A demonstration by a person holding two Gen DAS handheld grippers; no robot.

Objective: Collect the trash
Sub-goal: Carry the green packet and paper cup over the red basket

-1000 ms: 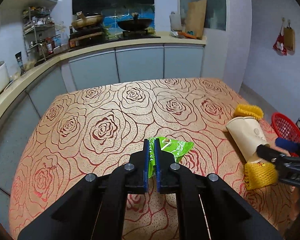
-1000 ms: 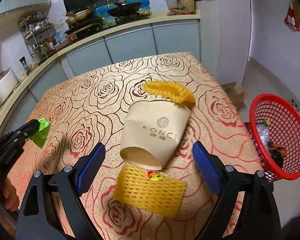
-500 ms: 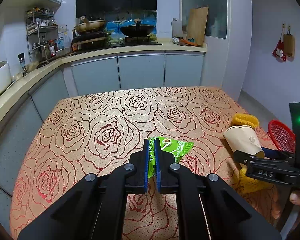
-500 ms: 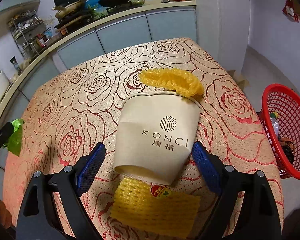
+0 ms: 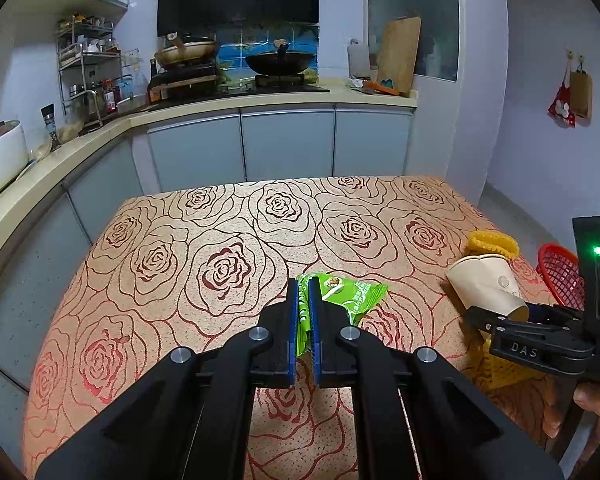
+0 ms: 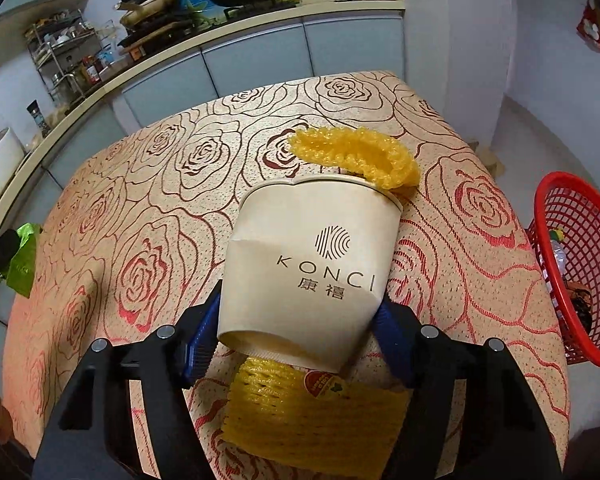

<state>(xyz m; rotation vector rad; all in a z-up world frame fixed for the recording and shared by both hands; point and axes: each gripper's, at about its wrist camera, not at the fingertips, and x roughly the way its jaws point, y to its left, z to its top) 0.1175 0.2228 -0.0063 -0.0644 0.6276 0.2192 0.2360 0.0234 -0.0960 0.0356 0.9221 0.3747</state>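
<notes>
The left gripper (image 5: pixel 305 312) has its blue pads pressed together on a crinkly green foil wrapper (image 5: pixel 350 294), whose loose end fans out ahead and to the right of the fingertips above the table (image 5: pixel 228 220), which wears a coarse woven cloth patterned with red-outlined roses. The right gripper (image 6: pixel 296 320) is closing around a smooth beige paper cup (image 6: pixel 312 256) lying on its side, base toward the camera and rim pointing away; its ribbed blue pads sit against the cup's two flanks near the base, though whether they already squeeze it is hard to judge from here. Just below the cup's base, between the gripper's arms, lies a flat yellow foam net sleeve (image 6: pixel 312 412) with a round red sticker. Beyond the cup's rim, touching it, curls a second yellow foam net (image 6: pixel 356 156), puffed and open. To the right of the gripper, off the table's edge, stands a red plastic mesh basket (image 6: pixel 548 208) holding some crumpled scraps.
</notes>
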